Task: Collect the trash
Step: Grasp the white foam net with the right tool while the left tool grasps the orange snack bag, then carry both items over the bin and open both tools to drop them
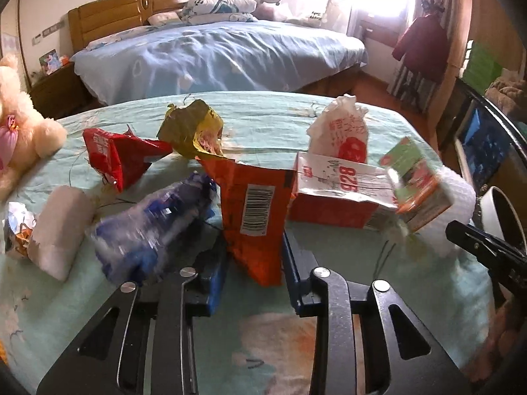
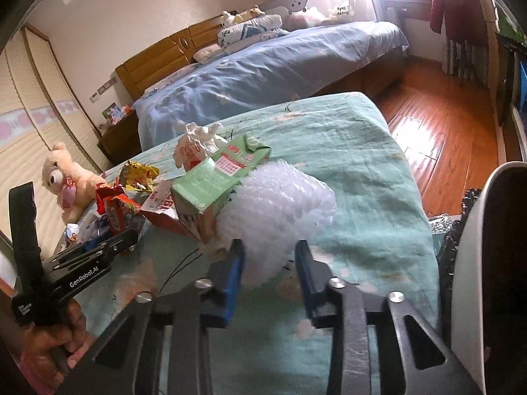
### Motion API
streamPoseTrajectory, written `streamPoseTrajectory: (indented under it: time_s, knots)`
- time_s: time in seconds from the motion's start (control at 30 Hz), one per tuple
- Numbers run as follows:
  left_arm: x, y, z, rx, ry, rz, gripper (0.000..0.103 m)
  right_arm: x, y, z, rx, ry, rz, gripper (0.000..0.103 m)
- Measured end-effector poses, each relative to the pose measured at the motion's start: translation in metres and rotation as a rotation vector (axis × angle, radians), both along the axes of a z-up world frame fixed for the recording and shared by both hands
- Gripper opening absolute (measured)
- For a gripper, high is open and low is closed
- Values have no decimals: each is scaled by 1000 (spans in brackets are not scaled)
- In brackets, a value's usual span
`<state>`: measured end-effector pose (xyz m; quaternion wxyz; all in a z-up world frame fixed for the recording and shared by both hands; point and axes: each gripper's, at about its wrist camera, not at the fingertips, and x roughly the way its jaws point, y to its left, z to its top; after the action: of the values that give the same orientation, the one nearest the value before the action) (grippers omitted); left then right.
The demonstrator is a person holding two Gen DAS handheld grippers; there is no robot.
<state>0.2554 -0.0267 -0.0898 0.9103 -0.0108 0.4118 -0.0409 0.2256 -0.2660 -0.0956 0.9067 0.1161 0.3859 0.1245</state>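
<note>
— What is in front of my left gripper [image 1: 253, 263]?

— An orange snack bag [image 1: 255, 210], torn open at the top, barcode facing me. It stands upright on the mint-green bedspread [image 1: 263, 115], its lower end between my blue fingers [image 1: 214, 283], which are spread wide on either side. A crumpled blue wrapper [image 1: 154, 223] lies just left, blurred.

— And my right gripper [image 2: 268, 276]?

— Its jaws are wide too, around the near end of a white bubble-wrap roll [image 2: 280, 200]. A green carton [image 2: 217, 177] leans on the roll's far side. A white bin rim [image 2: 474, 263] sits at the right edge.
</note>
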Motion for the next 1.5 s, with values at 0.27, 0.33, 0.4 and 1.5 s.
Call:
streamPoseTrajectory:
  time_s: [0.27, 0.33, 0.4, 1.5]
  knots:
    - [-40, -11, 16, -42, -29, -86, 26, -27, -8, 11, 32, -24, -4, 25]
    - [-48, -16, 19, -50, -33, -108, 26, -34, -11, 13, 40, -27, -6, 25]
    - [-57, -24, 21, -50, -35, -131, 26, -43, -15, 15, 51, -30, -14, 25]
    - [-108, -143, 41, -64, -52, -430, 26, -137, -96, 35, 70, -75, -179, 25]
